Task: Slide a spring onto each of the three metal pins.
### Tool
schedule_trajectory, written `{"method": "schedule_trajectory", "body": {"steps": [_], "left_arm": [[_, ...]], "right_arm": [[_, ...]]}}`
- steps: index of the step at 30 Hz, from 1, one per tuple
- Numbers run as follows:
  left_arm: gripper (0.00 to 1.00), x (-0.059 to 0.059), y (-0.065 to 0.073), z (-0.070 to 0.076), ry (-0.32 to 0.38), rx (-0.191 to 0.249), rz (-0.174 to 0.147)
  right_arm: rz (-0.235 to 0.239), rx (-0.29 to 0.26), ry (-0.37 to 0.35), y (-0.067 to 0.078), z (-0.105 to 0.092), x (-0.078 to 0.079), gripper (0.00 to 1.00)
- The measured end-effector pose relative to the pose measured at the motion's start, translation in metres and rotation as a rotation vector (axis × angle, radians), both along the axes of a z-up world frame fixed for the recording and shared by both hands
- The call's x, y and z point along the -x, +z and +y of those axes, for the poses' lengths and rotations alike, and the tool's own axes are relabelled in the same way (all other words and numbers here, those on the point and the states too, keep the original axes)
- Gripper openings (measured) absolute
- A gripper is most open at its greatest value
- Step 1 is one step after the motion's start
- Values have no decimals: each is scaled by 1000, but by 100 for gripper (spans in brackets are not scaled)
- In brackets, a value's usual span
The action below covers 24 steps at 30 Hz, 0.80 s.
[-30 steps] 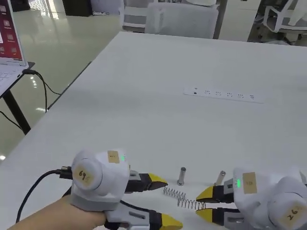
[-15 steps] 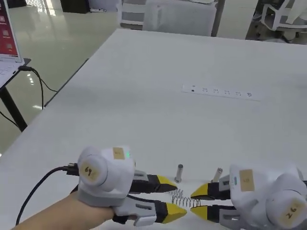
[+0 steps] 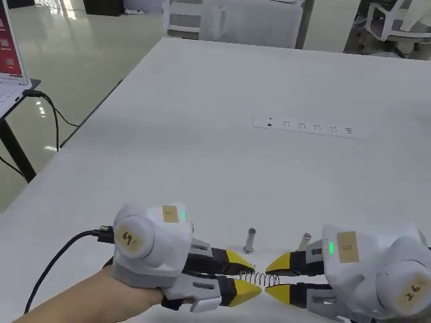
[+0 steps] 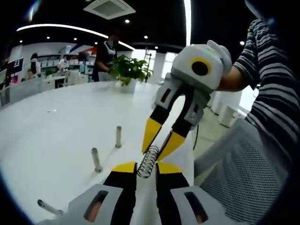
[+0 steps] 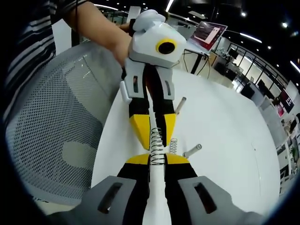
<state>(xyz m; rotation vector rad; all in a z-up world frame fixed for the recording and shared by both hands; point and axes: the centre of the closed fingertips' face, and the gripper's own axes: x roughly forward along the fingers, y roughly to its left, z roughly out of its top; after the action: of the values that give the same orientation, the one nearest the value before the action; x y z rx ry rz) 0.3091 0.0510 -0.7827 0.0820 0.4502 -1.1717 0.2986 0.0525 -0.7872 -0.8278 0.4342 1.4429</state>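
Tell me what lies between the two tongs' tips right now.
A spring bridges the left tongs and right tongs, one end in each; both gripper views show it.

surface: white, broad, carries a flat power strip | floor: pale, glossy, mirrors the light | left: open laptop on dark stand, black cable hanging | far edge: white office chairs | ceiling: dark, curved strip lights | beyond: potted plant | near side: grey mesh chair

A spring spans the facing tips of the left gripper and the right gripper; just beyond them stand a near pin and a far pin.
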Motion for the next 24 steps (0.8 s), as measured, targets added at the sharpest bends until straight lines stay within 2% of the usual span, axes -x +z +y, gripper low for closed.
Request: {"method": "schedule_trajectory", "body": {"steps": [9, 18, 24], "left_arm": [[4, 4, 0, -2, -35, -8, -18], [3, 8, -1, -4, -101, -5, -10], [3, 9, 0, -5, -121, -9, -8]], "right_arm": [[6, 2, 5, -1, -1, 2, 8], [27, -5, -10, -2, -2, 5, 8], [43, -15, -39, -4, -7, 2, 11]]}}
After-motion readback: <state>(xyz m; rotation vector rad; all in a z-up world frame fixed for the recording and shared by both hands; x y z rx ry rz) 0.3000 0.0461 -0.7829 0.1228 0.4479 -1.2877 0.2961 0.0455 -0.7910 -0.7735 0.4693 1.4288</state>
